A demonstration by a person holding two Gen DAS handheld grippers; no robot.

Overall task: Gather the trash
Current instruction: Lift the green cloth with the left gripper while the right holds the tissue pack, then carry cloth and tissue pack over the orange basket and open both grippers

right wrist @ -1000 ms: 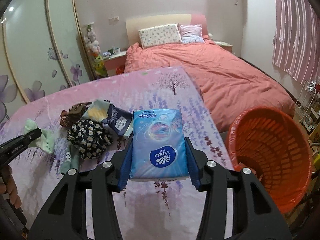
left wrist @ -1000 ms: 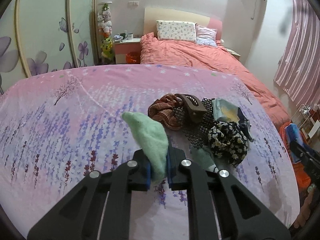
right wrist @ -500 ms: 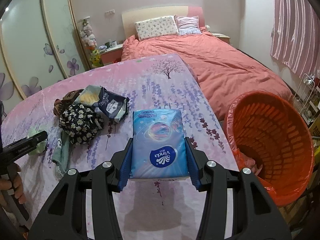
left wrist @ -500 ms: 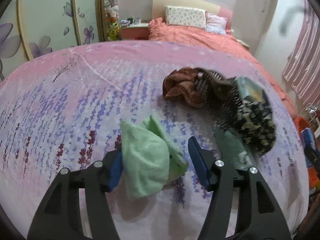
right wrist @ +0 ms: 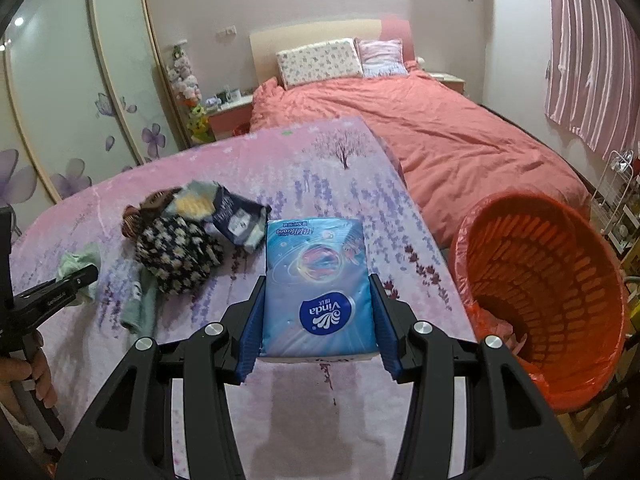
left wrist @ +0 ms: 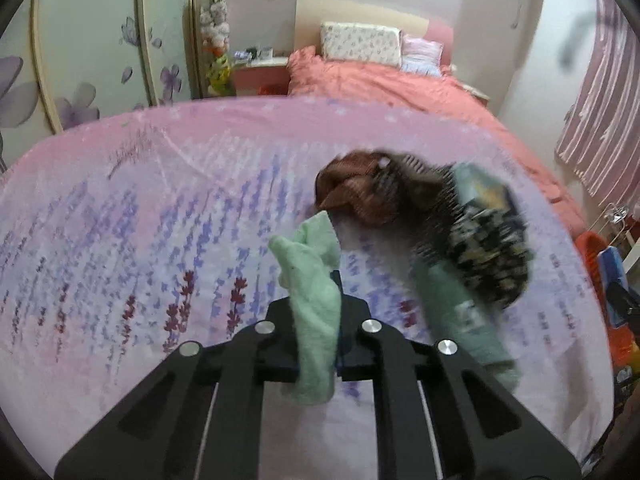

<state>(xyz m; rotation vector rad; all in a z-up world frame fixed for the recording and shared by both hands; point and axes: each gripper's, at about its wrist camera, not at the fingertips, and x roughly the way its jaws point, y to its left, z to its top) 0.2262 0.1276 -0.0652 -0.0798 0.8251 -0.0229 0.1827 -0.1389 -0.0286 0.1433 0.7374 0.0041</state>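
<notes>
The left gripper (left wrist: 318, 312) is pinching a soft, fuzzy mint-green cloth (left wrist: 314, 280) between its narrowed fingers, the fabric bunching above and drooping below the pads. Beyond it, a blurred heap is lying on the lavender-printed pink tablecloth (left wrist: 160, 200): a rust-brown knitted piece (left wrist: 352, 196), a black-and-white floral fabric bundle (left wrist: 488, 256), a crinkled foil snack bag (left wrist: 480, 188) and a limp grey-green cloth (left wrist: 460, 312).

The right gripper (right wrist: 318, 320) is clamping a glossy blue Vinda tissue pack (right wrist: 318, 280), a flat plastic-wrapped rectangle, by its two long sides against the ribbed blue pads (right wrist: 250, 340). It is hanging above the near edge of the table. To the right, beside the table, an orange plastic basket (right wrist: 560, 280) with slotted lattice walls is standing tilted toward the camera, lined with a thin orange bag (right wrist: 488, 316); some crumpled material is sitting in its bottom, too unclear to name. A coral-quilted bed (right wrist: 440, 132) is filling the background.
</notes>
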